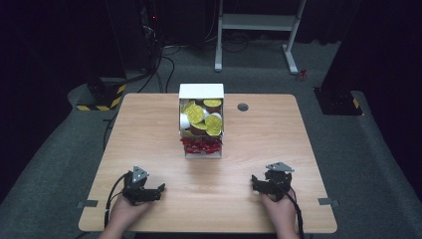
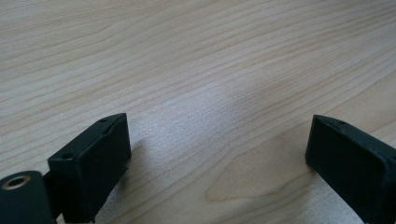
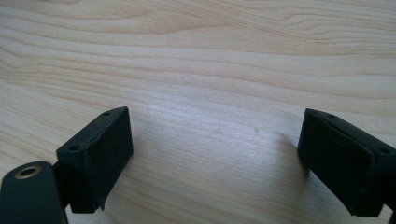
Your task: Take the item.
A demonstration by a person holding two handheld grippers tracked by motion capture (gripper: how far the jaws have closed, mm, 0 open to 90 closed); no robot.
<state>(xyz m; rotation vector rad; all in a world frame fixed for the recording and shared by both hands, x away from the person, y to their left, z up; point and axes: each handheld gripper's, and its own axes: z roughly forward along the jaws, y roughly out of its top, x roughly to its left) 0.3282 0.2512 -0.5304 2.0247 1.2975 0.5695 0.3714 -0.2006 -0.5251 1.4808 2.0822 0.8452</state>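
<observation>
A white box (image 1: 201,92) stands at the far middle of the wooden table (image 1: 149,129). It holds several yellow-lidded cups (image 1: 200,118) above a pile of red wrapped pieces (image 1: 201,145). My left gripper (image 1: 158,189) rests near the front left edge, held by a hand, and is open. My right gripper (image 1: 255,182) rests near the front right edge and is open too. In the left gripper view the gripper (image 2: 219,140) has wide-apart jaws over bare wood. The right gripper view shows its gripper (image 3: 215,135) the same way, with nothing between the jaws.
A small round grommet (image 1: 243,107) sits in the tabletop right of the box. Beyond the table a white desk frame (image 1: 259,25) stands on grey carpet. A black base with yellow-black tape (image 1: 102,97) lies at the far left, and another black base (image 1: 338,99) at the right.
</observation>
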